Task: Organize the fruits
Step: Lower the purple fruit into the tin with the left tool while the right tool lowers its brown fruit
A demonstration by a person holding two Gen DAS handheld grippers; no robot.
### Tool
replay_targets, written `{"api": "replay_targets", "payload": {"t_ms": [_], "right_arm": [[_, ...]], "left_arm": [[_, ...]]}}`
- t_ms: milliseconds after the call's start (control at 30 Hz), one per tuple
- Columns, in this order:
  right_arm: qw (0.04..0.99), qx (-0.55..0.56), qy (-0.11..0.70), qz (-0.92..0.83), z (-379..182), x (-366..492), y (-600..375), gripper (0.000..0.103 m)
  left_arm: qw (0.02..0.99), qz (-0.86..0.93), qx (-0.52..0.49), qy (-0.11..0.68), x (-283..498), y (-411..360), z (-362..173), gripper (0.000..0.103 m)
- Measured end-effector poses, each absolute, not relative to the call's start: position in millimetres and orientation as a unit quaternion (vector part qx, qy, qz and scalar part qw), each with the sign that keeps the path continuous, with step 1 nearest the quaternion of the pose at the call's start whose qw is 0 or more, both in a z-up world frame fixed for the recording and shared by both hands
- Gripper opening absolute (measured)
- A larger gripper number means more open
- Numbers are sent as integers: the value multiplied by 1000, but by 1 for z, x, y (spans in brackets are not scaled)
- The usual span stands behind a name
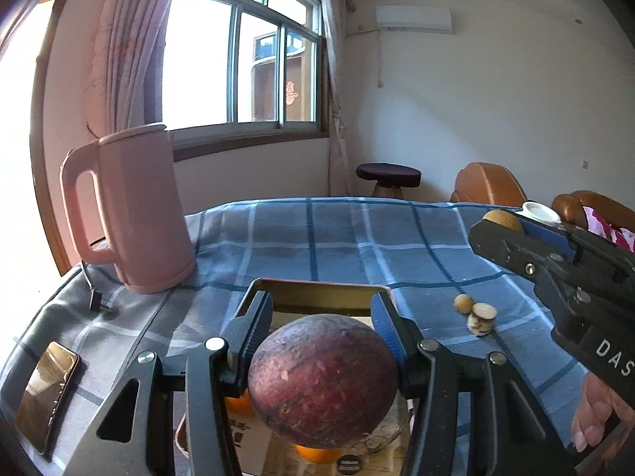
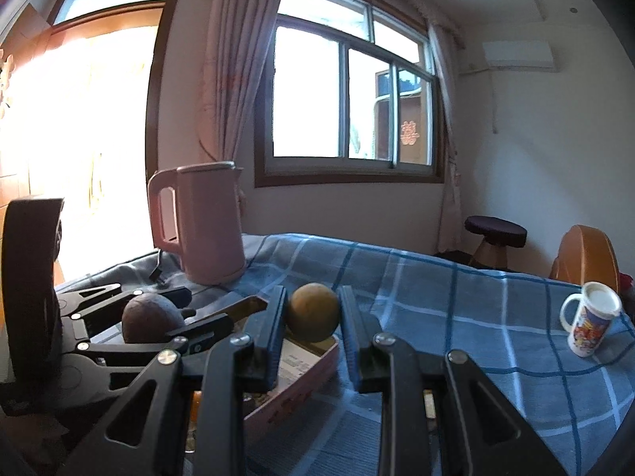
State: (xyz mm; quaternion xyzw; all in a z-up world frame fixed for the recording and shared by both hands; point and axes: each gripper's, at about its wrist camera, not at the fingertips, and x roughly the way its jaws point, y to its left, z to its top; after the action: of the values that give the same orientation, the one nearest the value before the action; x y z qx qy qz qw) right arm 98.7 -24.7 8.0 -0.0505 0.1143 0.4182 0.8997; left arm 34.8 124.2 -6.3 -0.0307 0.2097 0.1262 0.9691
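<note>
A purple-red passion fruit [image 1: 321, 380] sits between the blue pads of my left gripper [image 1: 321, 319], which is shut on it above an open box [image 1: 321, 291]. Oranges [image 1: 238, 402] lie in that box, under the fruit. My right gripper [image 2: 313, 305] is shut on a small round brown fruit [image 2: 313, 311], held over the pink box edge [image 2: 309, 382]. In the left wrist view the right gripper [image 1: 508, 227] comes in from the right with the brown fruit [image 1: 502, 220]. The right wrist view shows the left gripper [image 2: 176, 313] with the passion fruit [image 2: 152, 317] at the left.
A pink kettle [image 1: 135, 214] stands at the back left of the blue checked tablecloth [image 1: 357, 246], its cord beside it. A phone [image 1: 47, 392] lies at the near left. Small brown fruits [image 1: 476, 311] lie loose right of the box. A printed mug [image 2: 591, 323] stands far right.
</note>
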Motion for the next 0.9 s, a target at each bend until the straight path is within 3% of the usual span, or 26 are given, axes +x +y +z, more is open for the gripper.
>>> {"api": "replay_targets", "payload": {"t_ms": [900], "right_arm": [[877, -97, 149, 447, -22, 98, 41, 29]], "left_arm": [[959, 167, -29, 229, 27, 161, -22, 54]]}}
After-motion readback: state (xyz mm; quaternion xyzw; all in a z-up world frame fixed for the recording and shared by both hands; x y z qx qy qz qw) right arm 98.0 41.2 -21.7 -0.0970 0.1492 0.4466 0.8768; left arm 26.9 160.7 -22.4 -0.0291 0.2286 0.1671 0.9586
